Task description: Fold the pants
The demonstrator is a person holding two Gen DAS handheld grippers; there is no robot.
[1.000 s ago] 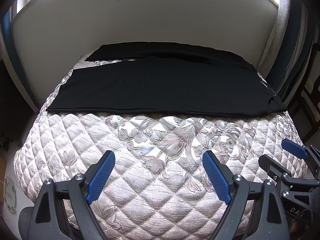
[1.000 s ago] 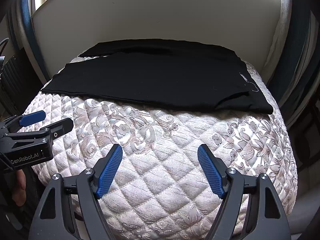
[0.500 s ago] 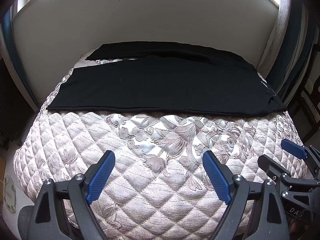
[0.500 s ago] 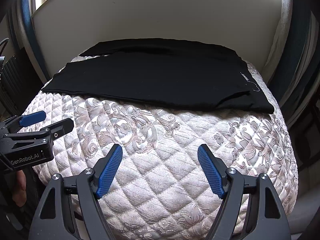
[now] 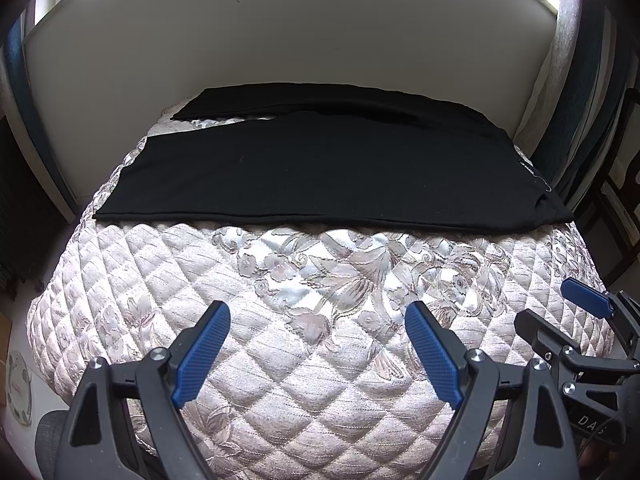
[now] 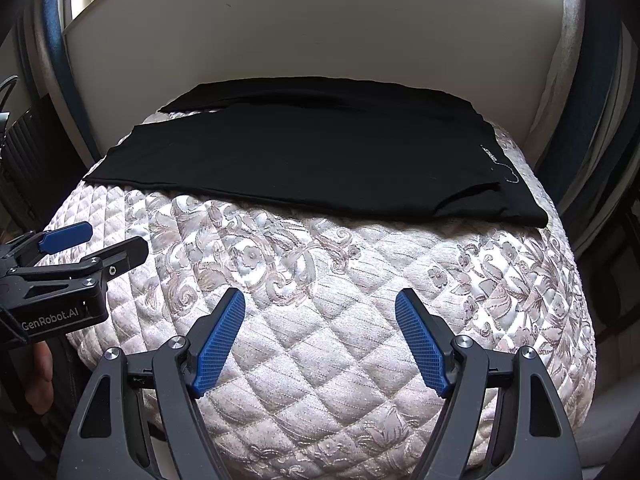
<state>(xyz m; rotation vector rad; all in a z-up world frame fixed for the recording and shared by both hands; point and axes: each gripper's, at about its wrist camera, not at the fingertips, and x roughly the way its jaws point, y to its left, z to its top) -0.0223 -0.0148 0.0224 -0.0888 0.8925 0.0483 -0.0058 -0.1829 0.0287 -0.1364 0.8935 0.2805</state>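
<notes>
Black pants [image 5: 328,168] lie flat across the far half of a quilted cream bed [image 5: 320,320], waist at the right, legs running left; the far leg splays back toward the wall. They also show in the right wrist view [image 6: 312,156], with a small white label near the waist. My left gripper [image 5: 318,350] is open and empty, above the near part of the bed, well short of the pants. My right gripper [image 6: 320,340] is open and empty, beside it to the right. Each gripper shows at the edge of the other's view.
A pale padded headboard [image 5: 300,32] rises right behind the pants. Dark curtains [image 5: 580,92] and furniture [image 5: 616,208] stand at the right, a dark radiator-like object [image 6: 28,152] at the left. The bed drops off at both sides and the near edge.
Both views have crept slightly forward toward the bed. The pants have not moved and both grippers stay open.
</notes>
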